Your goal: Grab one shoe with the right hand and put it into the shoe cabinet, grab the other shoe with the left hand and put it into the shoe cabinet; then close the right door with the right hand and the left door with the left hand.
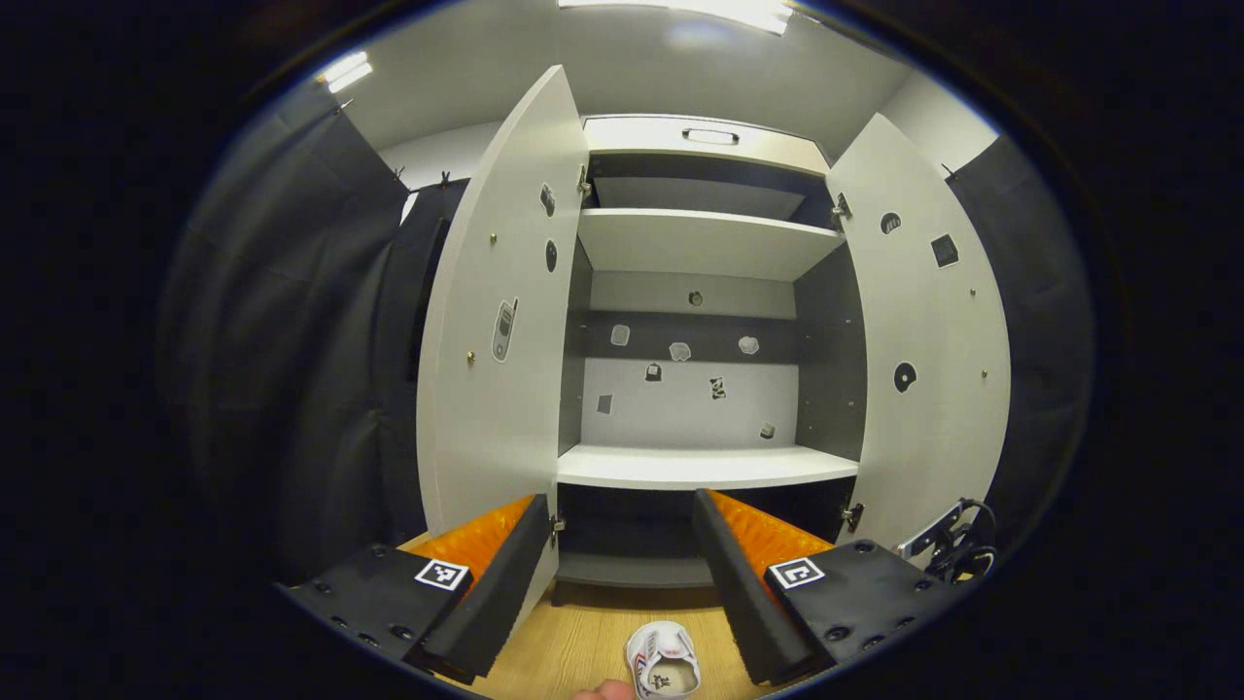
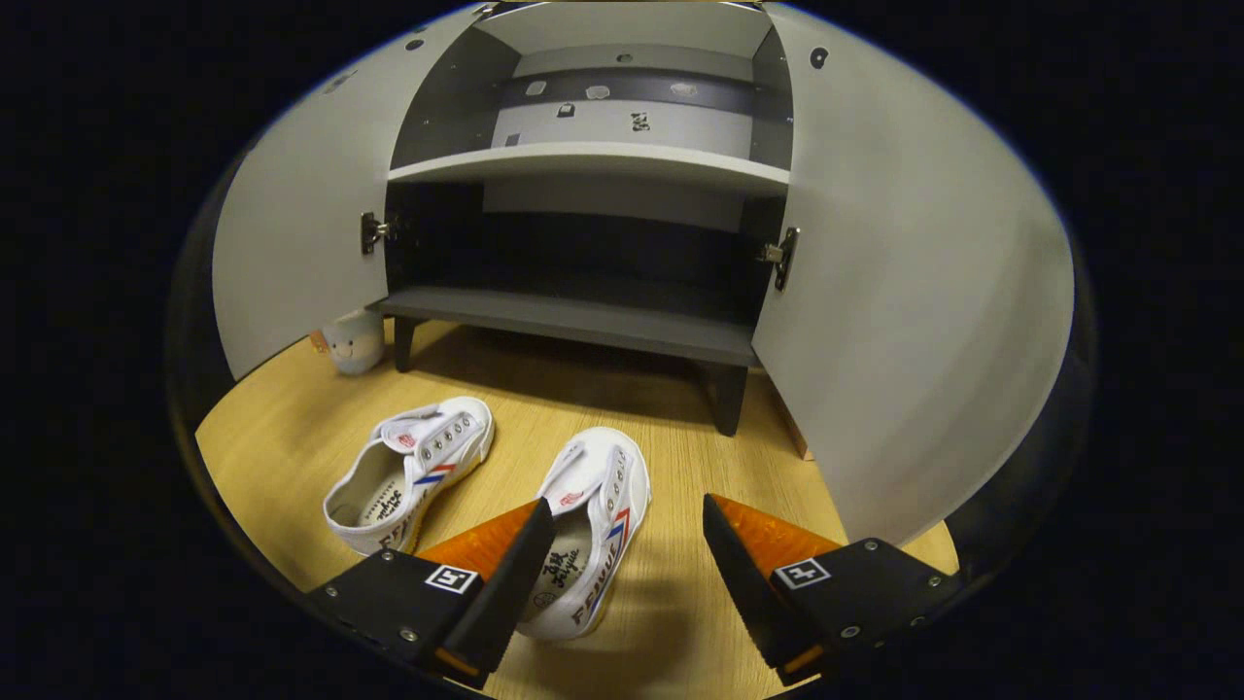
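Two white sneakers lie on the wooden floor before the open shoe cabinet (image 2: pixel 583 321). In the right gripper view the left shoe (image 2: pixel 408 472) points toward the cabinet, and the right shoe (image 2: pixel 588 535) lies beside it. My right gripper (image 2: pixel 627 544) is open, low over the right shoe, whose heel lies partly under the left finger. In the left gripper view my left gripper (image 1: pixel 622 554) is open and held high, facing the cabinet's shelves (image 1: pixel 705 467), with one shoe (image 1: pixel 663 661) far below. Both doors (image 1: pixel 496 331) (image 1: pixel 933 340) stand wide open.
A small pale plush toy (image 2: pixel 352 340) sits on the floor by the cabinet's left leg. Cables (image 1: pixel 957 549) lie at the right of the cabinet. Dark curtains flank both sides. The right door (image 2: pixel 914 292) swings out close to my right gripper.
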The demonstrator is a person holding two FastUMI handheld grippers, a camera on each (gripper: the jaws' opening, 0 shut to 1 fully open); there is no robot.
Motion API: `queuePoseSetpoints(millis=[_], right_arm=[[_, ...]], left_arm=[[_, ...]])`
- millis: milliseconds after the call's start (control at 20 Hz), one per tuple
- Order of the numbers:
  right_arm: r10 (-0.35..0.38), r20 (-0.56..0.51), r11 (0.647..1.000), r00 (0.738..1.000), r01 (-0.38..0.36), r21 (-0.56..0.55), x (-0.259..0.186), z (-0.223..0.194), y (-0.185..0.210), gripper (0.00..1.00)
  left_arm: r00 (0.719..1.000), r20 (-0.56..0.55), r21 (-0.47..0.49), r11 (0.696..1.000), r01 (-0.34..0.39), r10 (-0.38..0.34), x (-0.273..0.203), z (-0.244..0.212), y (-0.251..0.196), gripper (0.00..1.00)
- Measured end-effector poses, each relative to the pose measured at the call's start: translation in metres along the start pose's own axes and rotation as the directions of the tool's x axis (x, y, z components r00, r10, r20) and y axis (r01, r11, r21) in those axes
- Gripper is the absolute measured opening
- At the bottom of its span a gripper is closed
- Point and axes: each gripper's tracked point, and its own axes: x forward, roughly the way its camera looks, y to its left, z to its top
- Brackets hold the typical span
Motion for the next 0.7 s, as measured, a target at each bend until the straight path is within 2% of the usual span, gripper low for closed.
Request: queuePoseSetpoints(millis=[300, 500, 700], right_arm=[[-0.041, -0.073, 0.999, 0.996, 0.038, -0.038, 0.032, -0.025, -0.01, 0.95], [-0.036, -0.05, 0.998, 0.998, 0.033, -0.047, 0.058, -0.021, -0.011, 0.95], [-0.027, -0.049, 0.999, 0.998, 0.025, -0.046, 0.078, -0.022, -0.016, 0.92]], left_arm=[[1.0, -0.01, 0.0, 1.0, -0.011, 0.011, 0.001, -0.003, 0.006, 0.96], [1.0, -0.015, 0.003, 1.0, -0.012, 0.012, 0.002, -0.004, 0.006, 0.99], [1.0, -0.016, 0.012, 1.0, -0.014, 0.014, 0.002, -0.003, 0.005, 0.96]])
